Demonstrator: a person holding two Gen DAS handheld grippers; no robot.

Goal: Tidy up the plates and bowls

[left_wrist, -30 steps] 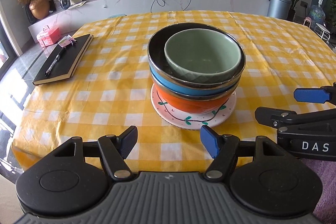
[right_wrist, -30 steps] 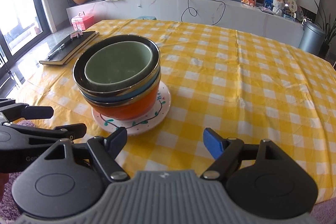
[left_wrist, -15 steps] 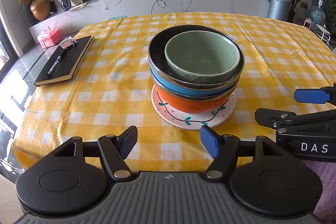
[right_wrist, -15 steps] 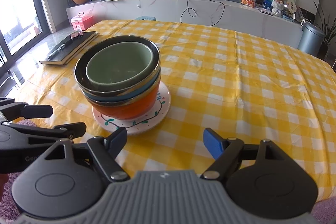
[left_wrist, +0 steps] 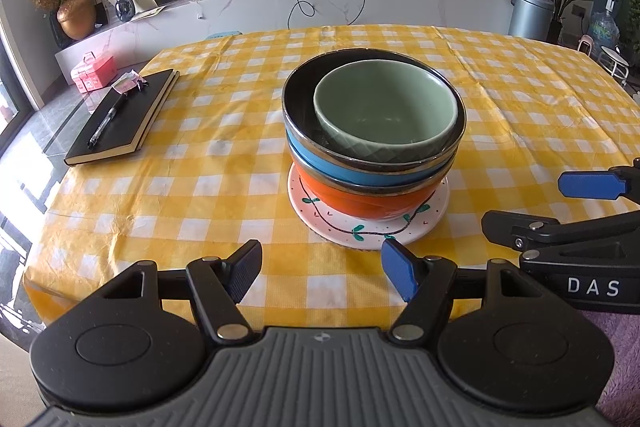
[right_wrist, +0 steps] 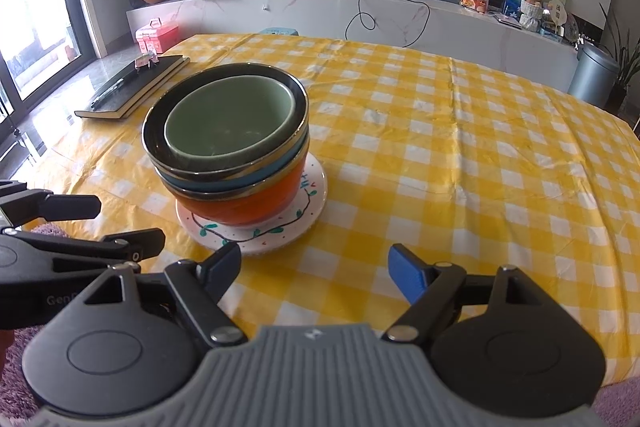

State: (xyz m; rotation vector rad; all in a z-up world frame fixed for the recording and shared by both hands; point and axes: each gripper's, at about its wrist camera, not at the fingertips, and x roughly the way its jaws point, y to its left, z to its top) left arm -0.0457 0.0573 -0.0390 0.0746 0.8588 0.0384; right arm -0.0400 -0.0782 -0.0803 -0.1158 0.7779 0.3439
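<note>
A stack stands on the yellow checked tablecloth (left_wrist: 224,155): a white plate with a green vine pattern (left_wrist: 420,223) at the bottom, then an orange bowl (left_wrist: 360,201), a blue bowl (left_wrist: 320,157), a black-lined bowl (left_wrist: 298,99) and a pale green bowl (left_wrist: 384,103) on top. The stack also shows in the right wrist view: plate (right_wrist: 280,233), orange bowl (right_wrist: 256,203), green bowl (right_wrist: 228,119). My left gripper (left_wrist: 320,267) is open and empty, just in front of the plate. My right gripper (right_wrist: 314,267) is open and empty, in front and to the right of the stack.
A black notebook (left_wrist: 124,123) with a pen (left_wrist: 102,127) lies at the table's left edge. The right gripper (left_wrist: 560,205) shows at the right of the left wrist view. The table's near edge is just below both grippers. A cabinet (left_wrist: 320,3) stands behind.
Both grippers have drawn back very slightly from the stack. Both stay open. The stack has not moved.
</note>
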